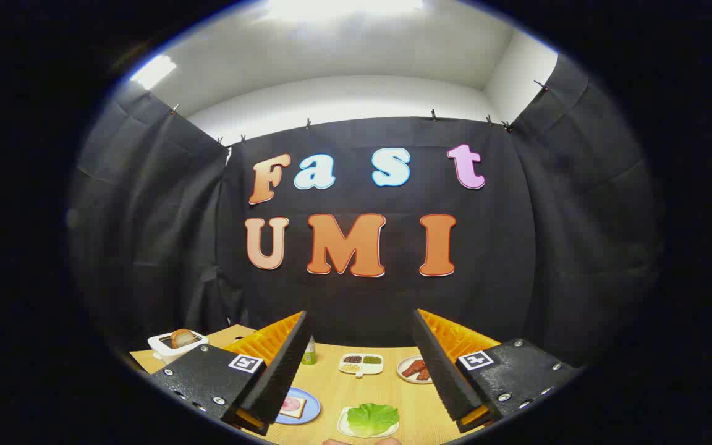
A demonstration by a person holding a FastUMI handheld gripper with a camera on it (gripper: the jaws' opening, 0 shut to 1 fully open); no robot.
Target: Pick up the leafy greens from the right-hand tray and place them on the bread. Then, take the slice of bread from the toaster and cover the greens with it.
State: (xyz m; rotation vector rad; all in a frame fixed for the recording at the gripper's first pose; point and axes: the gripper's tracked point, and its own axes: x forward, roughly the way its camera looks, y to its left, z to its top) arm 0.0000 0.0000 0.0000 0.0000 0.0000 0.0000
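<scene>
On the wooden table (331,386) below us, the leafy greens (371,418) lie on a small white tray (345,426), between our two fingers in the view and somewhat nearer than their tips. We judge the leaf to be very light, soft and floppy, with a ruffled edge that should crumple easily; a pinch at a raised fold near its middle looks the surest hold, since a grip at the thin rim could tear it or let it slip. To the left of the greens, partly hidden behind the left finger, a blue plate (308,409) carries the bread (292,406) with a pink slice on top, and that is where the greens must go. Farther left, a white toaster (170,347) stands at the table's edge with a slice of bread (182,337) upright in its slot.

Beyond the fingers we see a divided dish (361,364) of small fillings, a plate of reddish strips (415,369) and a small green bottle (309,352).

Our gripper (360,330) is held high above the table and fairly level, looking at the far wall more than down at the food. Its fingers stand wide apart and hold nothing. We judge that the hand must tip forward and drop well down before the fingers can straddle the leaf. At the near edge, just below the tray, we make out what may be fingertips (362,441) of the holding hand, though too little shows to be sure
</scene>
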